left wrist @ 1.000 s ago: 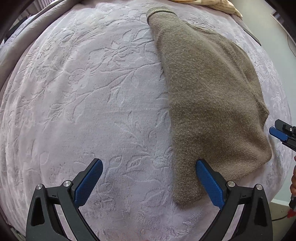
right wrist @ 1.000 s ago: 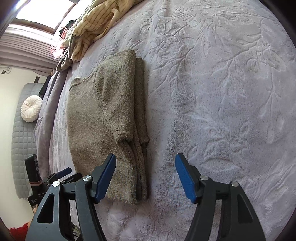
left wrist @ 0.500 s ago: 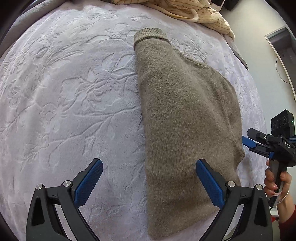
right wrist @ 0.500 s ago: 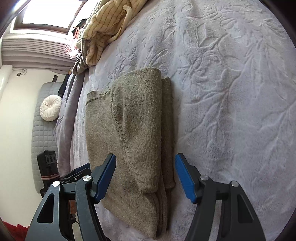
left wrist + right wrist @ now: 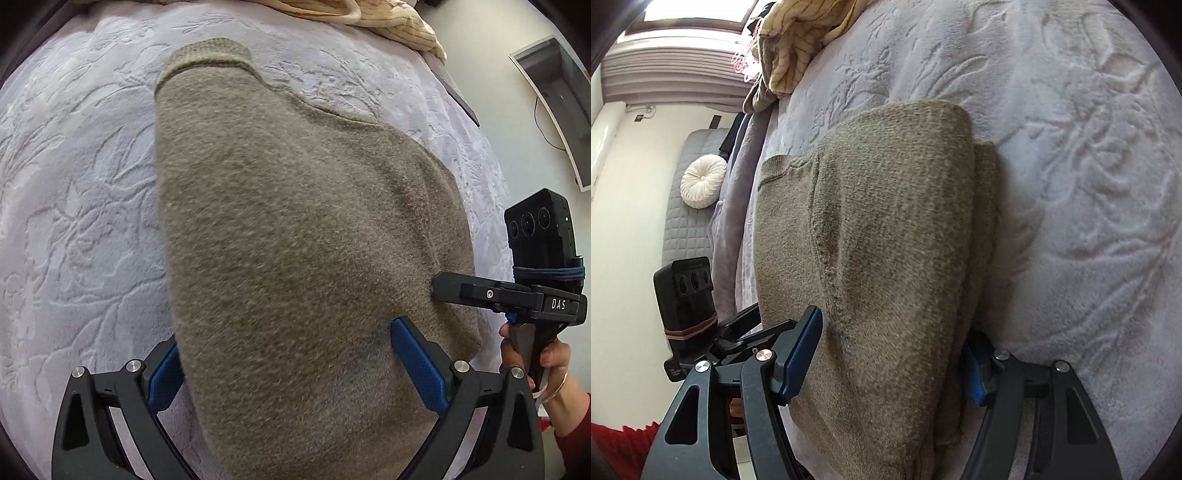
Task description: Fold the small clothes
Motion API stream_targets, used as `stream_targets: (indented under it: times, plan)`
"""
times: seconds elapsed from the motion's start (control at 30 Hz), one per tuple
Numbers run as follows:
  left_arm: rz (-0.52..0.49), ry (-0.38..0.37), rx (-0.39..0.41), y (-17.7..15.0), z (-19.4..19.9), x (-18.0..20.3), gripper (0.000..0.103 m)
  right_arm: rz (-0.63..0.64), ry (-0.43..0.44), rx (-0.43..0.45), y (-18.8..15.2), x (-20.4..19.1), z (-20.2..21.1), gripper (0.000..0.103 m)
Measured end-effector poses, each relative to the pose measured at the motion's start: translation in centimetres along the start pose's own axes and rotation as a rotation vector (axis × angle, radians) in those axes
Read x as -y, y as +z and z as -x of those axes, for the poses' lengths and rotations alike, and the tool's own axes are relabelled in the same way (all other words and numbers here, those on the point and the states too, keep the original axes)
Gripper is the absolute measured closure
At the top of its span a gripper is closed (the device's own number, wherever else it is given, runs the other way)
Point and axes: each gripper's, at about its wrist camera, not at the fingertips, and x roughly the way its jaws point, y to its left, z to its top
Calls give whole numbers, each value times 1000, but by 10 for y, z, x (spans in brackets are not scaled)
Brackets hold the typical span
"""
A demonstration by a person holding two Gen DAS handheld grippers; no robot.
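Both tongs reach the folded brown sweater [image 5: 295,240] on the bed [image 5: 74,221]. Our left tongs [image 5: 284,365] straddle its near edge, released. Our right tongs [image 5: 890,365] straddle its folded end, released too.

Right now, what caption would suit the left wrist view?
Open tongs straddle a folded brown sweater on a lilac bedspread.
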Motion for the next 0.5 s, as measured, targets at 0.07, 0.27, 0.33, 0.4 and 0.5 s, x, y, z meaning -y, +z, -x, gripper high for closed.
stream_targets:
  times: [0.07, 0.27, 0.33, 0.4, 0.5]
  plan:
    - [-5, 8, -1, 1, -4, 1, 2, 5, 5, -14, 3, 2, -7, 31]
    - [-15, 23, 12, -1, -4, 7, 8, -42, 17, -2, 6, 8, -10, 50]
    - [-27, 31, 31, -5, 4, 8, 19, -57, 37, 2, 5, 7, -9, 66]
    - [-32, 25, 51, -8, 12, 8, 33, -57, 47, 11, 3, 2, -8, 68]
    - [-18, -4, 65, -10, 25, 4, 49, -58, 66, 23, 1, -7, -3, 69]
